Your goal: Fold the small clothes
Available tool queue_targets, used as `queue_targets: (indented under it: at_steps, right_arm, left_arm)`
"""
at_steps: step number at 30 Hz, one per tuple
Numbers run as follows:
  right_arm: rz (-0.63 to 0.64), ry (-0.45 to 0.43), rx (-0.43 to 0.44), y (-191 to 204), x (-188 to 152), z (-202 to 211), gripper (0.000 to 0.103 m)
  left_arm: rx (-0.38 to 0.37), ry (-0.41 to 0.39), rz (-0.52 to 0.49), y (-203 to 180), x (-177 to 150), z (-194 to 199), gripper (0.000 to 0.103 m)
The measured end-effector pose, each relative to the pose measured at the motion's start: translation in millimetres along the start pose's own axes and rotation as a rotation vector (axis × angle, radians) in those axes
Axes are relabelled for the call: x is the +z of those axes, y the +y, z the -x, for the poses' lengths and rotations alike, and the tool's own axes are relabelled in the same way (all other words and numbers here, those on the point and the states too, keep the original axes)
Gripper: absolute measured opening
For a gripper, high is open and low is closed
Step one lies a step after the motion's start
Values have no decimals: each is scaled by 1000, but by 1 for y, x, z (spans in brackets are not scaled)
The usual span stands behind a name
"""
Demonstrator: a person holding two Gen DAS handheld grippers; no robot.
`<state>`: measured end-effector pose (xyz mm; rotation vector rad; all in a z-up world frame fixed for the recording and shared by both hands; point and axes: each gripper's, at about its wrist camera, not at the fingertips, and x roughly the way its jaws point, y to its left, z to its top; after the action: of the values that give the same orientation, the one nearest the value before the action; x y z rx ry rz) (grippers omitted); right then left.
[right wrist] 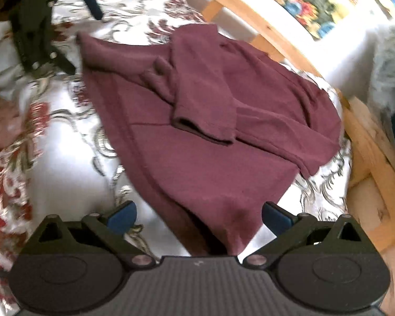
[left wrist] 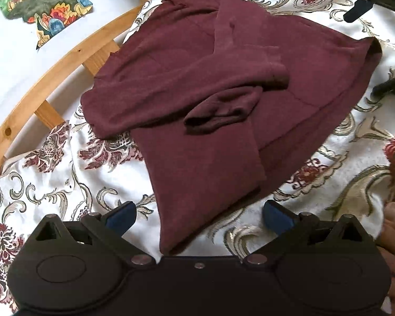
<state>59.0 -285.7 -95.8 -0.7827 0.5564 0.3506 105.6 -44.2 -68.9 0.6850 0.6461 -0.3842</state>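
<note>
maroon top (left wrist: 197, 100) lies on the floral cloth (left wrist: 52, 184), both sleeves crossed over its chest. left gripper (left wrist: 198, 214) and right gripper (right wrist: 198, 214) are both spread, empty, straddling hem corners. risk: a shallow pinch may catch one layer only, skewing the fold and spilling the sleeves.

White floral bedspread (left wrist: 52, 184) with red and gold scrollwork covers the surface. Curved pine frame (left wrist: 65, 60) runs along its edge at 10 o'clock. Beyond it at 11 o'clock, a colourful printed cloth (left wrist: 47, 5) lies on white.
</note>
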Motion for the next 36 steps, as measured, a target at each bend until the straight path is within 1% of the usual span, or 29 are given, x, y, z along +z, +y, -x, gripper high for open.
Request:
queue_targets:
  at_steps: [2, 6, 9, 11, 14, 16, 18, 21, 23, 24, 25, 27, 28, 30, 31, 33, 34, 36]
  right_arm:
    - [-21, -17, 1, -3, 0, 3, 103]
    - [-64, -68, 35, -6, 4, 11, 103]
    - [-96, -94, 32, -4, 10, 14, 103]
    - [-120, -106, 41, -4, 14, 13, 103]
    - [-135, -88, 35, 0, 18, 7, 103]
    - [-122, -43, 11, 5, 20, 0, 103]
    - [-128, -2, -11, 7, 21, -7, 103]
    - [-172, 7, -26, 2, 20, -7, 103]
    - [-186, 16, -43, -4, 19, -5, 102]
    - [-194, 11, -44, -6, 19, -2, 102]
    - [-209, -12, -43, -9, 17, 3, 102]
    - [-240, -51, -31, -15, 16, 12, 102]
    - [-253, -61, -33, -18, 17, 14, 103]
    - [-265, -67, -41, -20, 17, 15, 102]
    - [-258, -59, -40, -20, 17, 13, 101]
    - [-215, -17, -29, -15, 17, 7, 94]
    - [-176, 12, -26, -10, 17, 4, 93]
    - [-114, 37, -34, -1, 15, 2, 92]
  left_arm:
    - [4, -9, -24, 0, 0, -1, 103]
    - [24, -31, -105, -3, -1, 2, 103]
    - [31, -21, -116, 2, -1, 3, 103]
    - [49, -22, -125, 4, -2, 4, 103]
    - [85, -24, -125, 9, -4, 1, 102]
    - [105, -32, -121, 9, -4, 2, 99]
    - [125, -43, -154, 4, -4, 2, 95]
    - [156, -61, -209, -5, -8, 3, 90]
    - [170, -58, -188, -9, -9, 3, 88]
    - [175, -55, -176, -10, -10, 3, 86]
    - [179, -55, -171, -12, -11, 3, 85]
    - [184, -60, -181, -15, -11, 4, 82]
    - [184, -60, -185, -15, -11, 4, 81]
    - [180, -59, -189, -15, -10, 4, 75]
    - [179, -55, -188, -14, -9, 4, 73]
    - [181, -46, -177, -12, -7, 1, 64]
    - [181, -40, -168, -10, -6, 0, 62]
    - [185, -37, -150, -7, -5, -1, 58]
